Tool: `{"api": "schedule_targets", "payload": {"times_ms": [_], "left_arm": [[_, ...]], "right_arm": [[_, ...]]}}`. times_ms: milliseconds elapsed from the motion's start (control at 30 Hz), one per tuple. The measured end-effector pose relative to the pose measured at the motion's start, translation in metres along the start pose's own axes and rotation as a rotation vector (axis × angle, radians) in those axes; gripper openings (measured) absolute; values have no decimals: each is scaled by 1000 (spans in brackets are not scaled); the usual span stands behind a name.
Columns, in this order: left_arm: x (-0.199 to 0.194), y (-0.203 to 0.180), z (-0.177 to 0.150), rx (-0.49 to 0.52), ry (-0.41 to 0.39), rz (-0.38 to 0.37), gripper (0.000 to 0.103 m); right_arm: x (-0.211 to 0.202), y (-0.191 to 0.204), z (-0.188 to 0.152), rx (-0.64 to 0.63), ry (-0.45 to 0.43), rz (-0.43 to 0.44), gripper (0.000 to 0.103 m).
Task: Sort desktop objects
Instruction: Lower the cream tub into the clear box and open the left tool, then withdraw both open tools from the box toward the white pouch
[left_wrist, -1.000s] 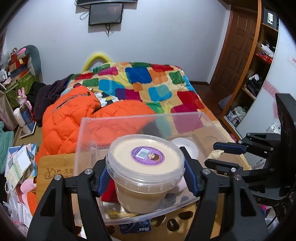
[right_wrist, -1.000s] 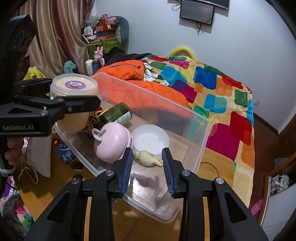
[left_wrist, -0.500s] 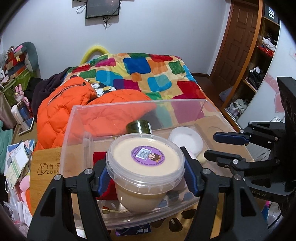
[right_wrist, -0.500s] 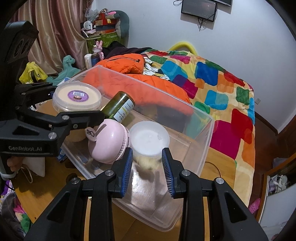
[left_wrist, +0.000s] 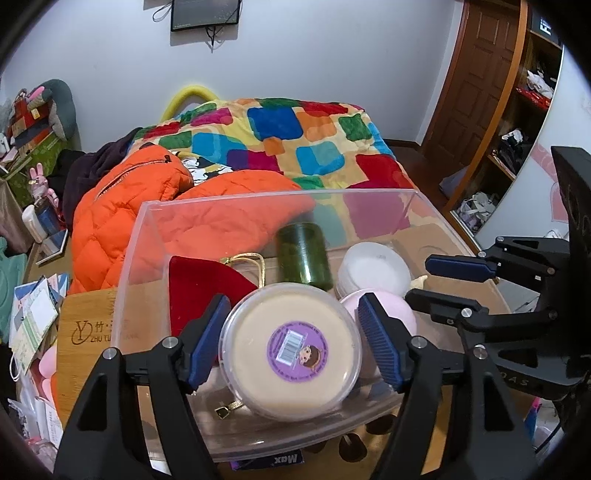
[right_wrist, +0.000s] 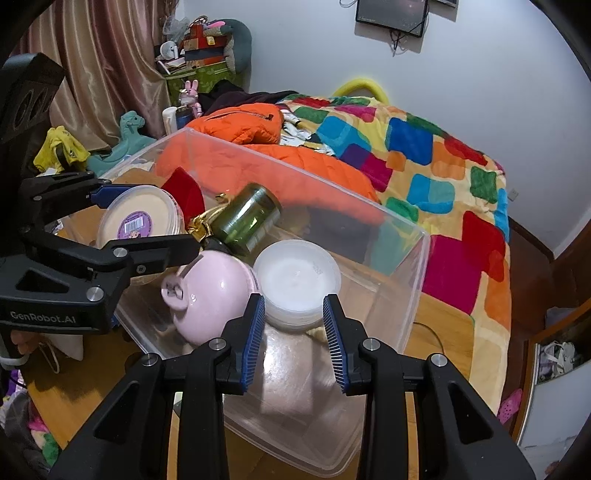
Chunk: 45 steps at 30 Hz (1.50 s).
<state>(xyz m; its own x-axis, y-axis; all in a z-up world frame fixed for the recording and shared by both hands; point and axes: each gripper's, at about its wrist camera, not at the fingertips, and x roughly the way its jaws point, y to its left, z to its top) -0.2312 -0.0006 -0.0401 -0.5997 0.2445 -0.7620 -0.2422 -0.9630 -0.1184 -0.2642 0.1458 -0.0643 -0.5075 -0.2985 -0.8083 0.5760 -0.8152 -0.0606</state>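
Straddling the cream tub with its purple label, the left hand-held gripper has blue pads beside the lid on either side, but whether they still pinch it cannot be told; the tub sits low inside the clear bin, its base hidden. Ahead of the right hand-held gripper, spread wide on nothing, the white lidded tub covers most of a pale shell-like thing, and the pink round case is partly masked by the left one's finger.

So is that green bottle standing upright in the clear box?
No, the green bottle lies tipped on its side inside the clear box.
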Motion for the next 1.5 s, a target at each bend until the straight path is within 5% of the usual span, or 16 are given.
{"api": "schedule_targets", "payload": {"times_ms": [200,333,667,1500], "left_arm": [[-4,0,1,1,0,-4,76],[-11,0,3,-2,-10,-3,77],[-42,-5,2,6,-51,-8,89],[-98,27,-45,-18,-86,54,93]], "right_arm": [[-7,3,-1,-15,-10,-30,32],[-15,5,-3,-24,-29,-49,46],[-38,12,-11,-40,-65,-90,62],[-64,46,-46,30,-88,-69,63]]}}
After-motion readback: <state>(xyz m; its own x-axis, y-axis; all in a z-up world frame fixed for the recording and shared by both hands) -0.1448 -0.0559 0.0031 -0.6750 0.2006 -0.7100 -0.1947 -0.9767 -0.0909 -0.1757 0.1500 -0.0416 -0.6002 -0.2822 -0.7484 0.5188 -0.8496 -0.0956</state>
